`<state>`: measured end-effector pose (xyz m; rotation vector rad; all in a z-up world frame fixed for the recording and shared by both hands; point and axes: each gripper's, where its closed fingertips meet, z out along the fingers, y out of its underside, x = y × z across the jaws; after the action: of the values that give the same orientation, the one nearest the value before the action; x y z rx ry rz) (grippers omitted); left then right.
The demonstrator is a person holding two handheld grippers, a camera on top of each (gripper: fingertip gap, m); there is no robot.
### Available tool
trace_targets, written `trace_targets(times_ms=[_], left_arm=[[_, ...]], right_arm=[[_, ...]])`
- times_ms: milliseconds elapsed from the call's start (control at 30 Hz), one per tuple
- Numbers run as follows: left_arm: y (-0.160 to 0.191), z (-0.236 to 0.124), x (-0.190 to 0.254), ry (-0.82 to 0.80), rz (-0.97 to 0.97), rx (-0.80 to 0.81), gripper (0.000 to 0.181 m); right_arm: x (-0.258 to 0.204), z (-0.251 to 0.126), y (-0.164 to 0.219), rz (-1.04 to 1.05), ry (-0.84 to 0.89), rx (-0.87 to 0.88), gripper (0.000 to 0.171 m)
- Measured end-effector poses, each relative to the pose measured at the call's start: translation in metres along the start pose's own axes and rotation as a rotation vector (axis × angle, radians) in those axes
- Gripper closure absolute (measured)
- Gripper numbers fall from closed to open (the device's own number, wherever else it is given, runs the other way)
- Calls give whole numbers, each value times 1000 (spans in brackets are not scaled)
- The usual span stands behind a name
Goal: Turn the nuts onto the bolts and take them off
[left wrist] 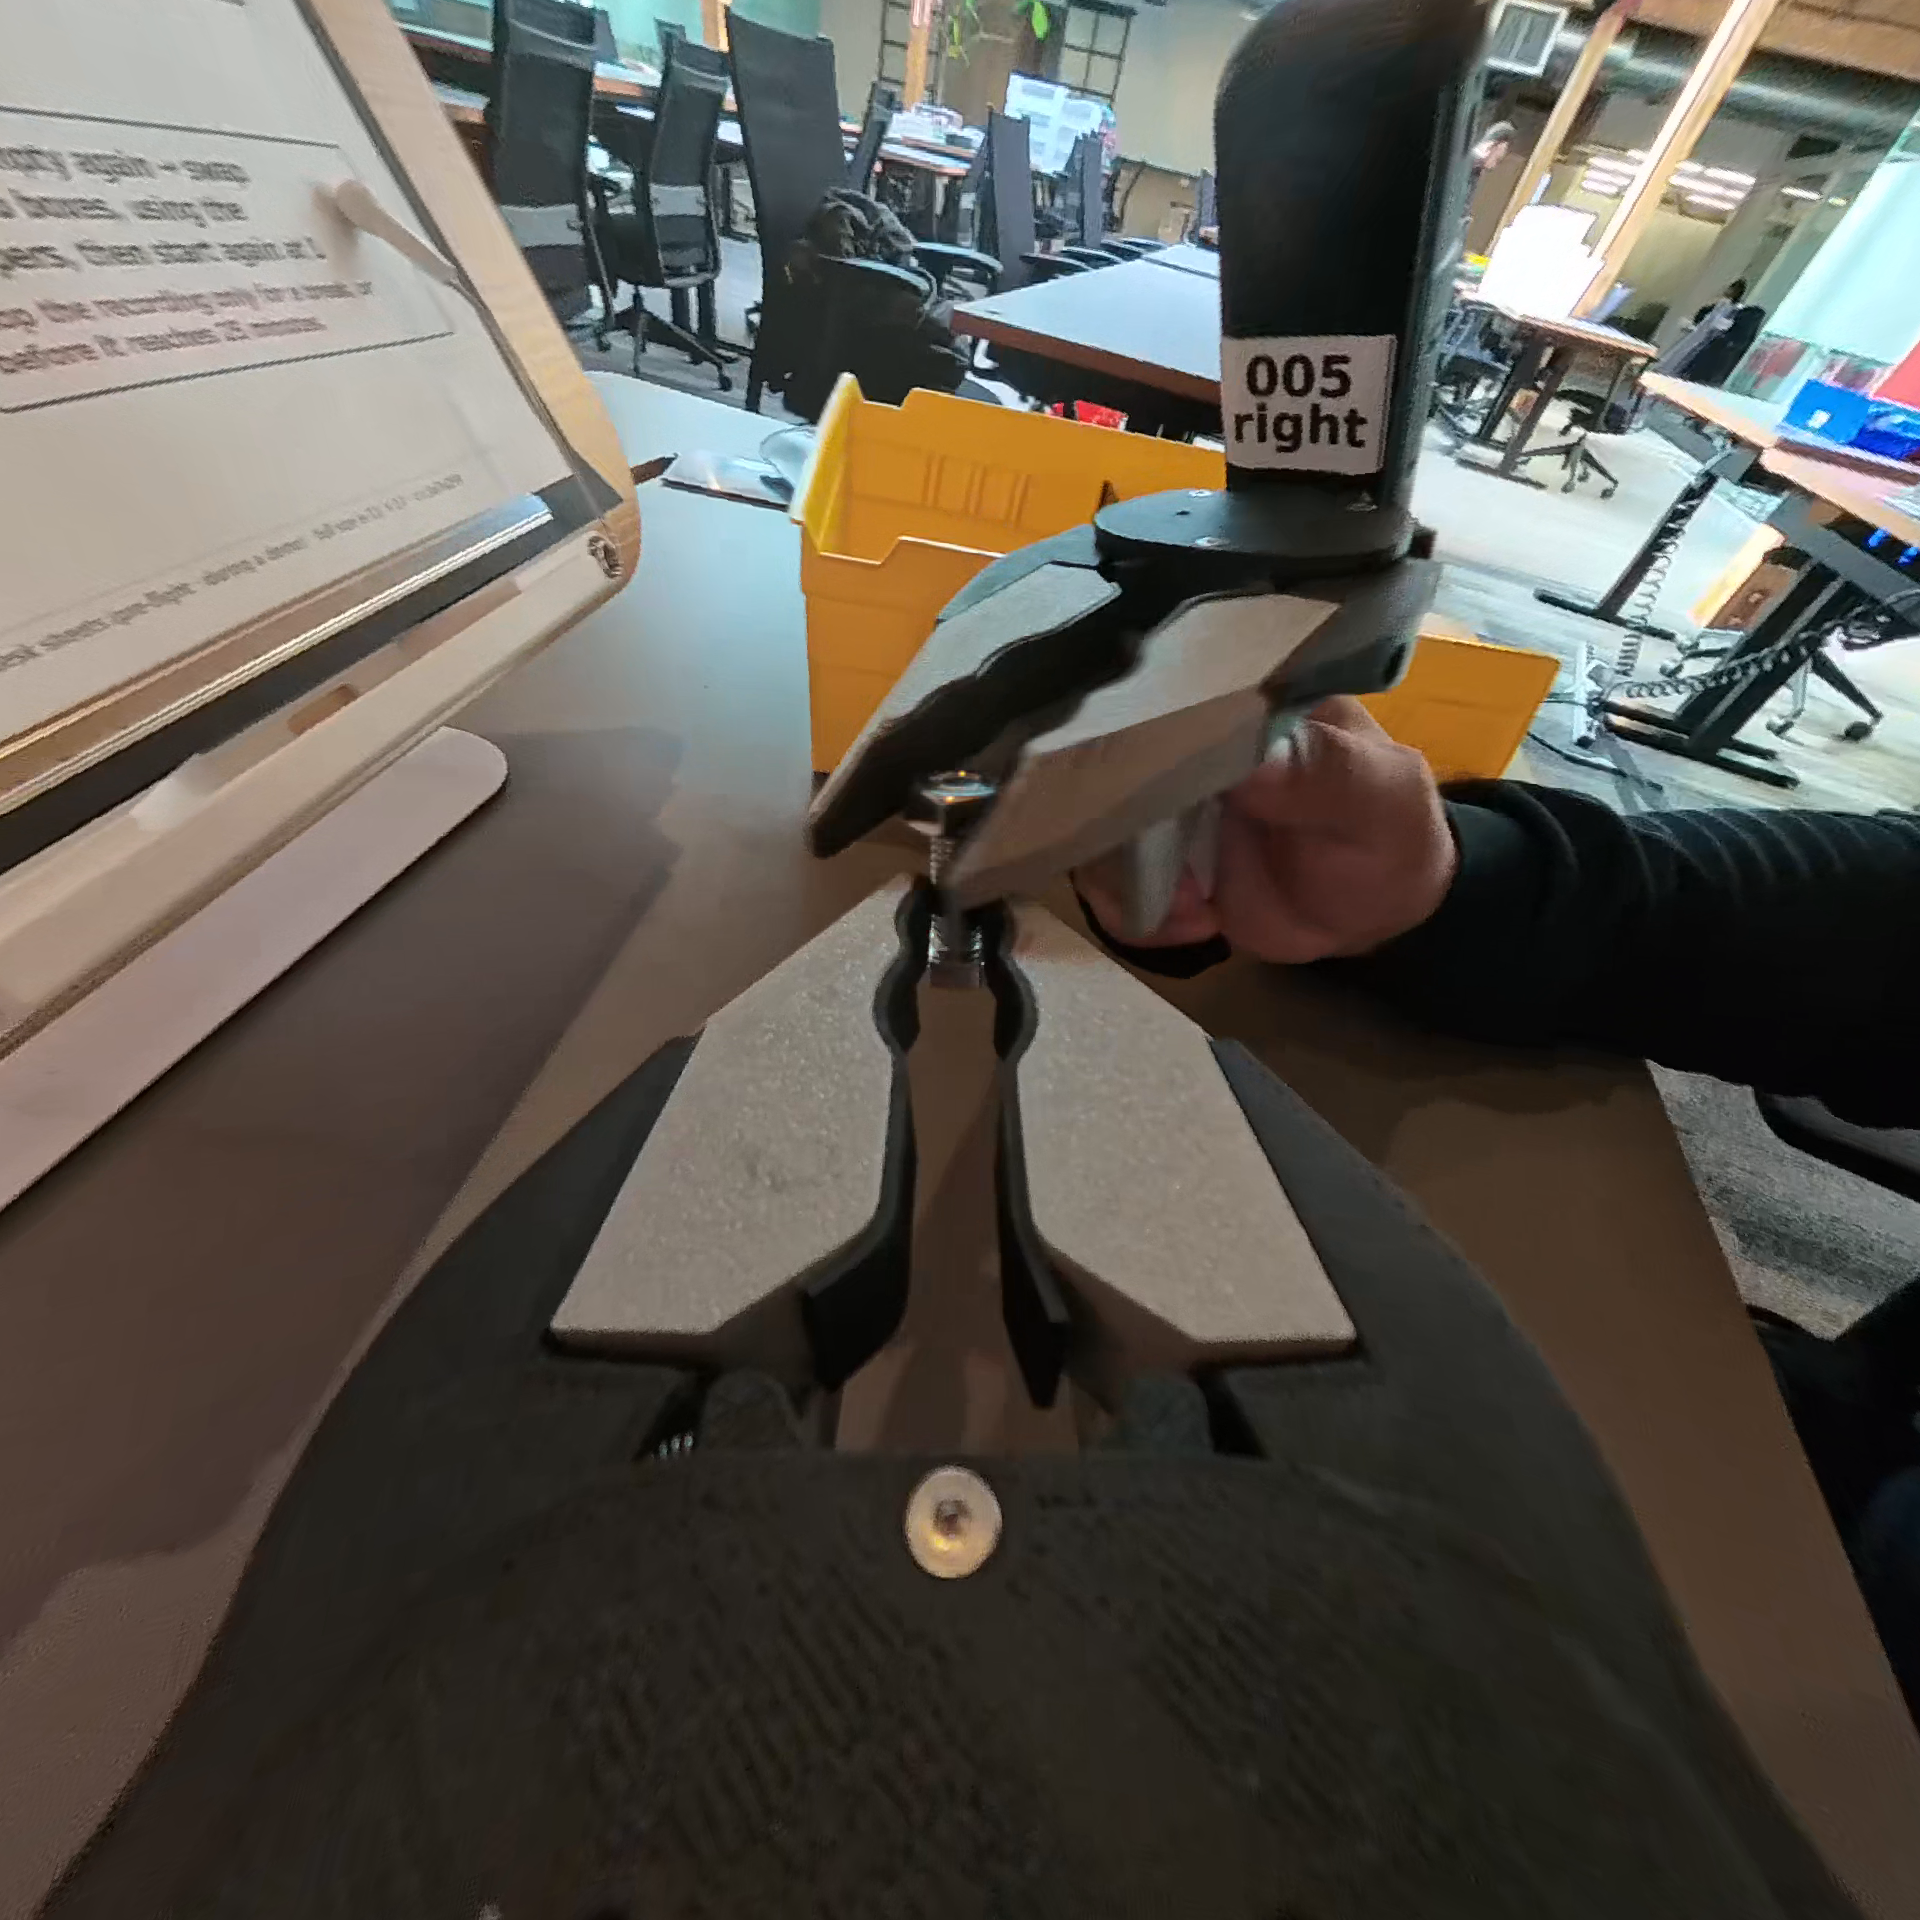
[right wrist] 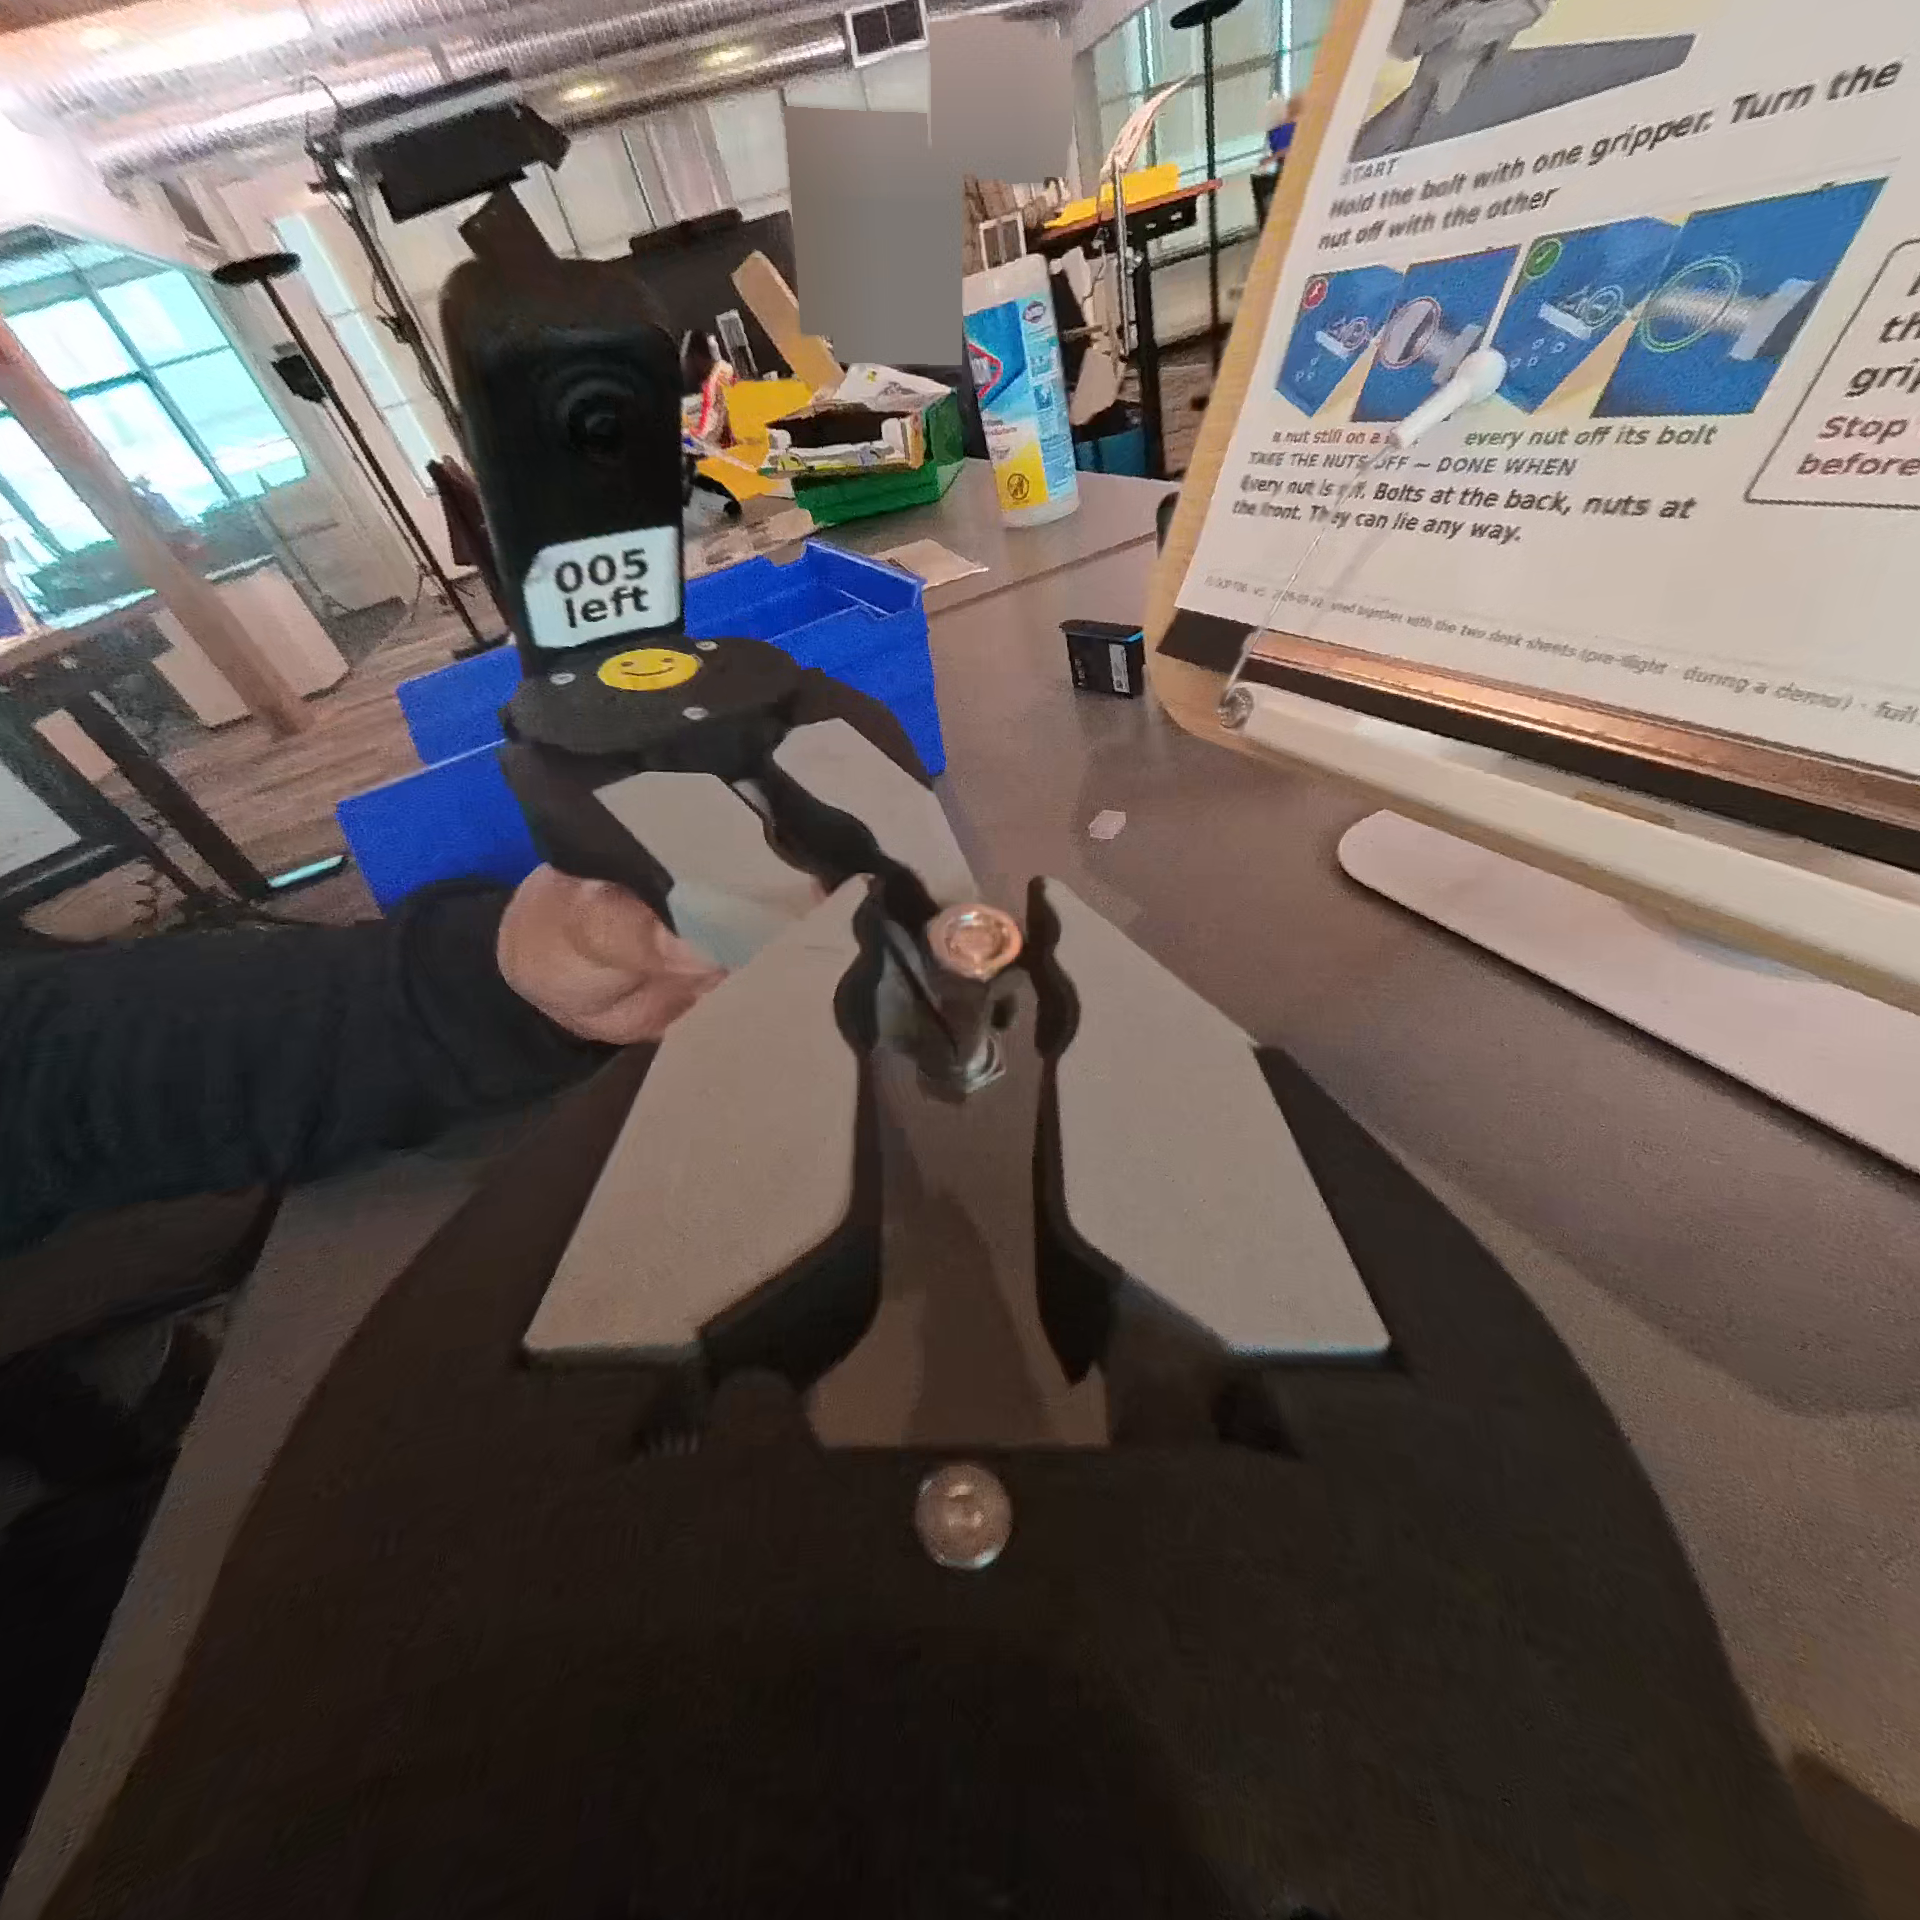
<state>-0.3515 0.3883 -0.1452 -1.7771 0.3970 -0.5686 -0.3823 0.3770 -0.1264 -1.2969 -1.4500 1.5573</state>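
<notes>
Tongs [left wrist: 956,940] [right wrist: 971,940] on bolt [right wrist: 961,1003]; yellow bin [left wrist: 935,561] behind

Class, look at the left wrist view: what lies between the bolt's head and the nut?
A short stretch of bare thread lies between the bolt's head and the nut, shown in the left wrist view.

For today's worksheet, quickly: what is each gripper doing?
Left gripper: closed on the silver metal nut.
Right gripper: closed on the silver threaded bolt.

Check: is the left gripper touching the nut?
Touching. In the left wrist view the left gripper is closed on the nut, its fingertips pressed against both sides, with the bolt rising above.
</notes>
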Motion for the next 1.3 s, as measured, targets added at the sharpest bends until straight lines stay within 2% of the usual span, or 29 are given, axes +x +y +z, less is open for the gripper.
trace_targets(times_ms=[33,367,600,900,967,1267,1300], left_arm=[[0,0,2,6,3,0,174],[5,4,-3,-1,-19,10,174],[21,17,-10,12,-87,-27,173],[16,18,-7,33,-99,8,170],[16,18,-8,20,-98,7,163],[14,11,-13,42,-121,27,154],[15,10,-11,62,-117,21,149]], right_arm=[[2,1,1,-14,26,-8,153],[9,2,5,-19,79,-15,154],[23,1,19,-46,142,-87,154],[23,-4,13,27,105,-36,154],[22,-4,13,32,94,-38,154],[19,-5,9,-13,109,-32,154],[20,-4,10,-18,117,-36,154]])
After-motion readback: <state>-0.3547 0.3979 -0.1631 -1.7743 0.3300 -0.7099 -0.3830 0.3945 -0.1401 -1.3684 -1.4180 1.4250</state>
